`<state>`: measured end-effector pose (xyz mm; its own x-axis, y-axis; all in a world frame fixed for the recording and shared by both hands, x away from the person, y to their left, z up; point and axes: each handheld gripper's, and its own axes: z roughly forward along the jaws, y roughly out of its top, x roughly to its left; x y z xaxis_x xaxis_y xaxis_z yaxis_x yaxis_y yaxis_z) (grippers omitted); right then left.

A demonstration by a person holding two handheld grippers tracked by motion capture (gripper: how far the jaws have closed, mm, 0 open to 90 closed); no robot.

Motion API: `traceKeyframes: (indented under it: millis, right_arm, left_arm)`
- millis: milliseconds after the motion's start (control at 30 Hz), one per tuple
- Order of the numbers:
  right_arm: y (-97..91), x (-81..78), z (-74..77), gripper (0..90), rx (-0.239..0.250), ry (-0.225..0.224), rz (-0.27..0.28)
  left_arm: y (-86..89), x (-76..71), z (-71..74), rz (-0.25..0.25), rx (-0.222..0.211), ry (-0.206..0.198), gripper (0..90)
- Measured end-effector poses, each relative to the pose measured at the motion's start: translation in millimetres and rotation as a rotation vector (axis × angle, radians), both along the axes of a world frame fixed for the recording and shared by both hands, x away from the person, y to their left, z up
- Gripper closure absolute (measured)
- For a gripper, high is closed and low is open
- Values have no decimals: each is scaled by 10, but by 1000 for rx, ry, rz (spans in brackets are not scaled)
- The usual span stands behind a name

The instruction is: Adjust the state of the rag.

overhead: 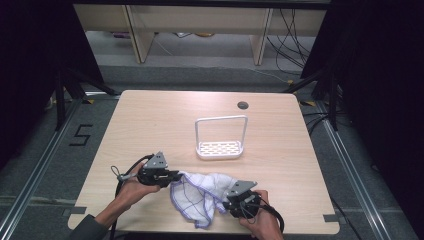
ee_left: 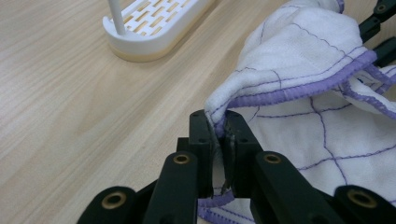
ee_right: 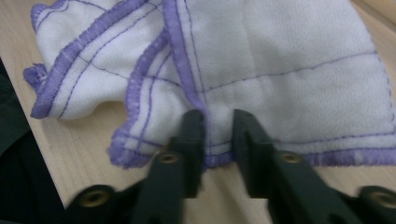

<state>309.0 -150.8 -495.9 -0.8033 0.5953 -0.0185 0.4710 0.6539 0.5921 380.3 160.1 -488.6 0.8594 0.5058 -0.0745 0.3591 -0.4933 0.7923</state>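
The cloth (overhead: 199, 197), white with purple stitching, lies crumpled at the near edge of the bench (overhead: 150, 120), between the two hands. The left tool (ee_left: 218, 135) is closed tight on a hemmed corner of it; in the left gripper view the purple edge is pinched flat between the jaws and a little of it hangs out below. The right tool (ee_right: 218, 128) sits astride the hem on the other side, with its jaws narrow and a fold of fabric bunched between them. They seem to press on the cloth, though the blur in the right gripper view makes it hard to say how firm that hold is.

The step in hand looks like taking the cloth by two points on its edge so it can be lifted and spread, probably to hang on the white rack (overhead: 220, 140) that stands well apart, nearer the middle of the bench. To do it well, the right tool should bite fully onto the hem, not the loose weave behind it, since the thick edge slips less. Both holds should be sure before any lift. Then the hands should rise together and draw apart gently, so the cloth opens without being tugged out of the left tool's small bite.
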Motion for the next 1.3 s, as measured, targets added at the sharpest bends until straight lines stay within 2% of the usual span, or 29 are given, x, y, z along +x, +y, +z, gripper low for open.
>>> traceKeyframes:
  millis: [33, 67, 100, 133, 233, 300, 333, 400, 433, 467, 533, 633, 667, 700, 733, 767, 800, 833, 867, 900, 933, 967, 1000, 1033, 1067, 1100, 1200, 1233, 1300]
  right_arm:
    - [0, 0, 0, 778, 0, 0, 0]
    - [2, 0, 17, 875, 10, -20, -3]
    - [-7, -2, 41, 884, 6, -12, 6]
    - [-15, 13, 47, 890, 12, -53, 25]
    - [-58, 3, 119, 894, 19, -68, 26]
    - [-159, -19, 264, 897, 64, -92, -5]
    - [-199, -30, 333, 898, 70, -83, -23]
    - [-264, -27, 466, 899, 99, -108, -26]
    - [-264, -27, 466, 899, 99, -108, -26]
    - [-281, -16, 504, 899, 107, -146, -16]
    - [-330, 17, 670, 899, 115, -183, -17]
    - [-378, 145, 777, 899, 117, -199, -47]
    - [-378, 145, 777, 899, 117, -199, -47]
    - [-393, 311, 787, 899, 105, -203, -72]
    - [-395, 398, 770, 900, 92, -187, -80]
    - [-395, 398, 770, 900, 92, -187, -80]
    - [-387, 561, 693, 899, 72, -151, -99]
    - [-387, 561, 693, 899, 72, -151, -99]
    - [-369, 706, 573, 899, 20, -124, -118]
    - [-363, 774, 505, 899, -12, -123, -122]
    - [-358, 829, 446, 899, -18, -113, -128]
    - [-349, 862, 386, 899, -11, -71, -137]
    - [-340, 902, 328, 899, -27, -57, -133]
    - [-328, 935, 273, 898, -42, -62, -138]
    - [-320, 955, 250, 898, -58, -50, -139]
    - [-317, 991, 222, 898, -66, -50, -140]
    - [-309, 1024, 193, 894, -56, -53, -149]
    - [-316, 1034, 202, 868, -54, -29, -153]
    - [-330, 1015, 216, 741, -54, -32, -174]
  left_arm:
    - [0, 0, 0, 0, 0, 0, 825]
    - [-1, -2, -2, 0, -4, -2, 825]
    - [4, -1, 2, 1, 1, -2, 825]
    - [14, 1, 10, -5, 10, -7, 826]
    - [26, -30, 47, -2, -2, 2, 828]
    - [47, -68, 106, -21, -9, -7, 829]
    - [56, -106, 156, -17, -24, -19, 829]
    - [64, -120, 193, -18, -33, -22, 829]
    - [64, -120, 193, -18, -33, -22, 829]
    - [65, -136, 219, -15, -39, -19, 829]
    - [53, -150, 271, -20, -60, -24, 829]
    - [16, -121, 322, -16, -61, -42, 828]
    - [16, -121, 322, -16, -61, -42, 828]
    - [-8, -87, 318, -13, -60, -39, 828]
    - [-50, -11, 269, -7, -42, -34, 828]
    - [-50, -11, 269, -7, -42, -34, 828]
    - [-80, 67, 196, 10, -23, -21, 828]
    - [-80, 67, 196, 10, -23, -21, 828]
    - [-115, 154, 92, 26, 12, -1, 827]
    - [-134, 185, 52, 32, 31, 6, 827]
    - [-153, 216, 10, 32, 44, 8, 826]
    - [-153, 216, 10, 32, 44, 8, 826]
    - [-159, 246, -22, 22, 68, 5, 824]
    - [-203, 269, -81, 25, 61, 17, 822]
    - [-216, 277, -100, 13, 81, 23, 818]
    - [-236, 272, -117, 24, 70, 25, 807]
    - [-219, 266, -105, 25, 80, 30, 744]
    - [-201, 251, -87, 45, 72, 28, 653]
    - [-162, 214, -54, 71, 70, 32, 546]
